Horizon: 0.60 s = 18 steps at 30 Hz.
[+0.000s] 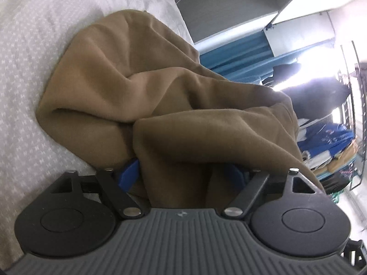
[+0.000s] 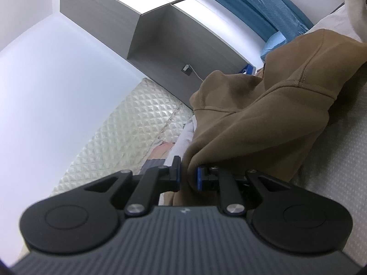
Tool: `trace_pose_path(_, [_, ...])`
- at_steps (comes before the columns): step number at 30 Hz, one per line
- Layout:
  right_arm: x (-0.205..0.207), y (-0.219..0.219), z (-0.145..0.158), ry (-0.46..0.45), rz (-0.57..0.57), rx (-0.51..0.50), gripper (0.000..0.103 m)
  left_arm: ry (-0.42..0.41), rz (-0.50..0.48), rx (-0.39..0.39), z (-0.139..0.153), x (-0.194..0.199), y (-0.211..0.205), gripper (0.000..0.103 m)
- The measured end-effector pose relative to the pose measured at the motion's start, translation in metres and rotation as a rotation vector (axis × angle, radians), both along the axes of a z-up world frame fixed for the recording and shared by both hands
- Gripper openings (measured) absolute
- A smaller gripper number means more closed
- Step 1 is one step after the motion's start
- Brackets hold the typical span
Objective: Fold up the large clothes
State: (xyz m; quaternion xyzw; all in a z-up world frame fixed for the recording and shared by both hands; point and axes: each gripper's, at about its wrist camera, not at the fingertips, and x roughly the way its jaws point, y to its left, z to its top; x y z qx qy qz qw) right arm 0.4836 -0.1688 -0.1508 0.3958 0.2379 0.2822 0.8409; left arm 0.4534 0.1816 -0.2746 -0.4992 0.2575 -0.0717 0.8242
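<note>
— Fingertips first: your right gripper [image 2: 188,175] pinches a fold of the brown garment [image 2: 263,114]; your left gripper [image 1: 183,174] stands wide, cloth draped between its jaws, unpinched.

— Which step?

— Gathering, I'd judge. Close the left next. Soft, thick and crumpled, it's heaped on the white bed cover [image 1: 29,68].

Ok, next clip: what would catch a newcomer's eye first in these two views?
The big rumpled brown fleece garment fills the middle of the left wrist view, heaped on the white patterned bedspread. In the right wrist view the right tool is clamped on a fold of it at bottom centre. The left tool stands wide, cloth draped between its blue pads.
</note>
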Motion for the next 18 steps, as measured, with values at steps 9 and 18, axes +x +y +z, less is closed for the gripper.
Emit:
trace_pose_path(9, [-0.011,-0.006,0.010,-0.012,-0.047,-0.064,0.017,0.028,0.054,0.144,0.023,-0.009,-0.009,0.013])
trace_pose_path(18, [-0.044,-0.031,0.030,-0.058,-0.120,-0.059,0.016,-0.090,0.047,0.178,0.081,-0.097,-0.011,0.011])
